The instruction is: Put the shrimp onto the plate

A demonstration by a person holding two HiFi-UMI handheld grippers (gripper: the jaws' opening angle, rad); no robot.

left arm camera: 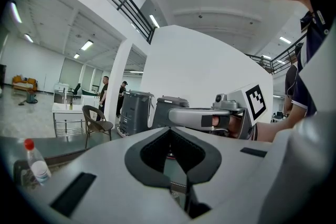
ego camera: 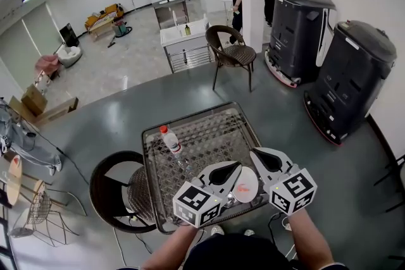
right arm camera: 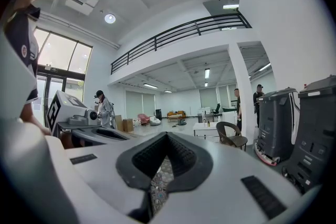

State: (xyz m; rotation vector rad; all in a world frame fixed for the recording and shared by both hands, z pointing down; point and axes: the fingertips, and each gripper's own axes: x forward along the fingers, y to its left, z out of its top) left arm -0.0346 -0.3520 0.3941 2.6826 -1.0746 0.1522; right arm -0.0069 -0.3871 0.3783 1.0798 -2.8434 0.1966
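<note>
– Where is the shrimp (ego camera: pixel 242 187)?
– On the plate (ego camera: pixel 249 177), I think. The left hand-held gripper (ego camera: pixel 238 166) and right hand-held gripper (ego camera: pixel 254 152) are both closed, holding nothing. It looks small, soft, slippery; pinch its middle gently.

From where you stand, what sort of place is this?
Probably a big open workshop or lab hall, not a home: two tall dark machines, a railed mezzanine overhead, and cardboard boxes on the bare floor.
</note>
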